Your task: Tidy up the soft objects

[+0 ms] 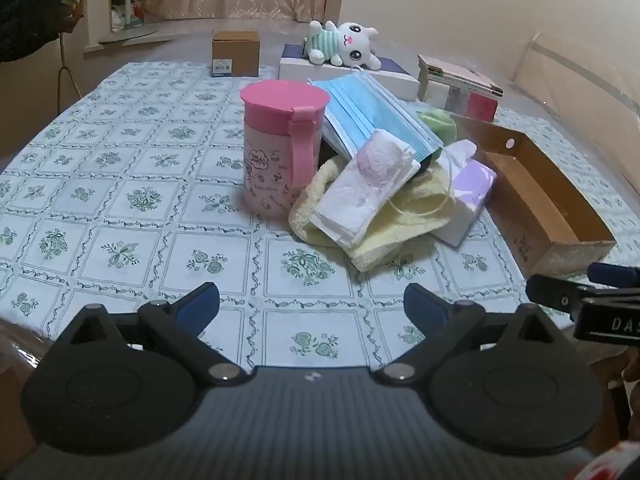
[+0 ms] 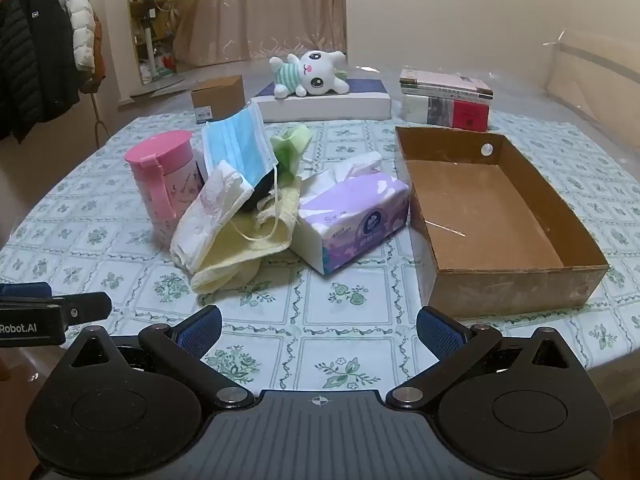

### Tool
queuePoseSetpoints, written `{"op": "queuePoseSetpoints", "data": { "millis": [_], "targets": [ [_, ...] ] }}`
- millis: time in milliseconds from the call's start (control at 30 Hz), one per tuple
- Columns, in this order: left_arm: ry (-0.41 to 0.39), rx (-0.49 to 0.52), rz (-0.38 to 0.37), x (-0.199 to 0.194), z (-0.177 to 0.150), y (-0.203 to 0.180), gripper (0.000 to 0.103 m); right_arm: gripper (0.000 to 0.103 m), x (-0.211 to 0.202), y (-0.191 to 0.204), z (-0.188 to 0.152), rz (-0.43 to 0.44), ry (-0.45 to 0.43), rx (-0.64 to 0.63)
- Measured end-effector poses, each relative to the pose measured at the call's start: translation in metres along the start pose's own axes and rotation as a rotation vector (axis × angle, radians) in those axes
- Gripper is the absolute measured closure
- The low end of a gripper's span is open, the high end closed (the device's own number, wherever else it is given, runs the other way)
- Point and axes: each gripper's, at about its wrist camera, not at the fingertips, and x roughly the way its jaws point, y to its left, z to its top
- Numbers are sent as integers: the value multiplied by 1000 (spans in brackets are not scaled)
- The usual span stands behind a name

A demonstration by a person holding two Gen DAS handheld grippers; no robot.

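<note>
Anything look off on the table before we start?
Nothing damaged or spilled. The soft items sit in a loose heap: blue masks lean tilted against the pink cup, over the yellow towel and tissue pack. The cardboard box is empty. Both grippers open.

Bare tablecloth (image 2: 280, 344) is seen in front of the soft pile (image 2: 240, 216), giving an open approach. The pile is flanked on the left by a pink cup (image 2: 164, 184) and on the right, near it, by an open cardboard box (image 2: 516, 288).
</note>
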Motion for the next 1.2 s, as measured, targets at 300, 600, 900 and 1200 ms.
{"op": "queuePoseSetpoints", "data": {
  "millis": [300, 600, 900, 1200],
  "targets": [
    [-27, -3, -5, -3, -2, -2, 6, 0, 1, -3, 1, 3, 1, -1],
    [-25, 2, -11, -4, -1, -3, 6, 0, -1, -1, 2, -10, -7, -1],
    [-24, 6, -19, -5, -1, -4, 6, 0, -2, -2, 3, -9, -9, 0],
    [-20, 7, -25, -4, 0, -4, 6, 0, -2, -2, 4, -9, -9, 0]
  ]
}}
